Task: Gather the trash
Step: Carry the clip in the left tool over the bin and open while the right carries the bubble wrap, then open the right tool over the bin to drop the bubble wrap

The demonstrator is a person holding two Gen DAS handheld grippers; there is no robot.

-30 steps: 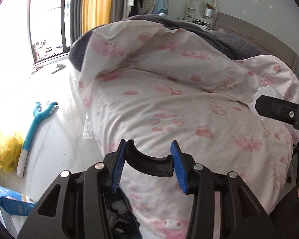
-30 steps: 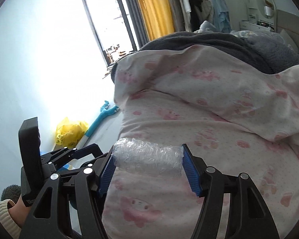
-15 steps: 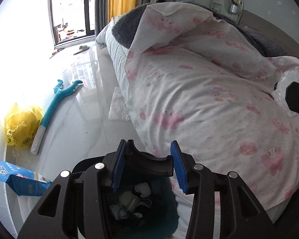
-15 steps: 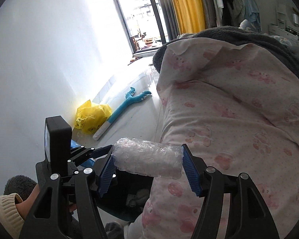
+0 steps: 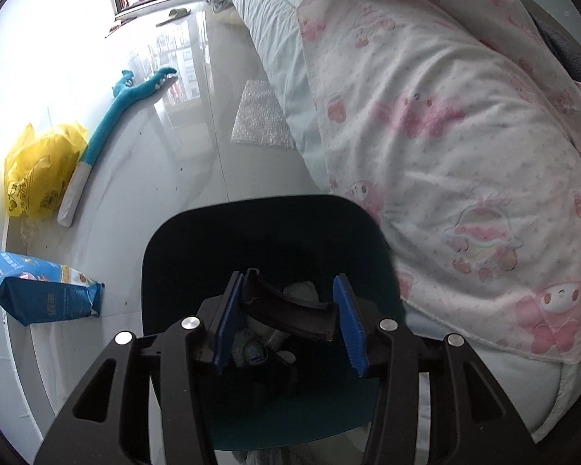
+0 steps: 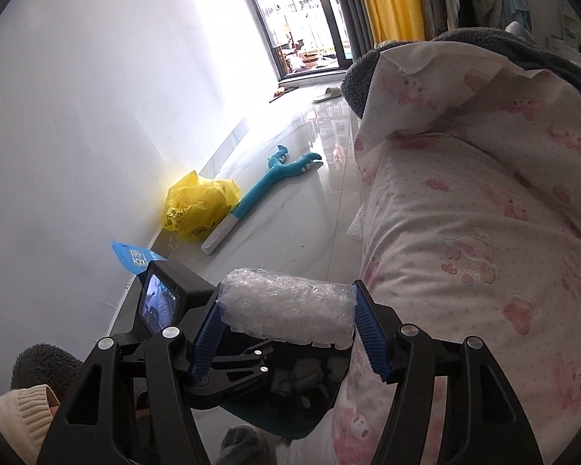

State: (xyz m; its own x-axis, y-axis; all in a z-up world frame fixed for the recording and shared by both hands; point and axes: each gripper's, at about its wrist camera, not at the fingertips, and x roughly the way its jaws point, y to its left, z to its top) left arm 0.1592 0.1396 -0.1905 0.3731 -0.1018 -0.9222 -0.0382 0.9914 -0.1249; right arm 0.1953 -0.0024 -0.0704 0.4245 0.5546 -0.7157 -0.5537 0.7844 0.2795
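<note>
Closest to us, the left tongs point(image 5: 288, 327) now point steeply down over the open mouth of a dark teal trash bin point(image 5: 166, 255) standing on the floor against the bed; a second ago they faced the pink quilt with the bin barely in view. Between their blue pads sits a curved black plastic piece point(image 5: 290, 310). The jaws have just eased a little wider, and the piece looks tilted and touches the left pad only, so the grip seems to be letting go. Crumpled tissues and wrappers already lie in the bin below.

The right tongs point(image 6: 286, 323) are clamped on a roll of bubble wrap point(image 6: 286, 312), pads pressing both ends. They have swung away from the bed toward the bin, whose rim shows just beneath them, beside the left gripper's body.

So both pieces look ready to drop, the black piece first.

Farther out, more remains on the pale floor point(image 5: 166, 162): a flat bubble wrap sheet point(image 5: 259, 116) beside the bed, a blue snack bag point(image 5: 38, 290), a yellow plastic bag point(image 5: 38, 170) and a teal plush toy point(image 5: 112, 116) near the wall.
</note>
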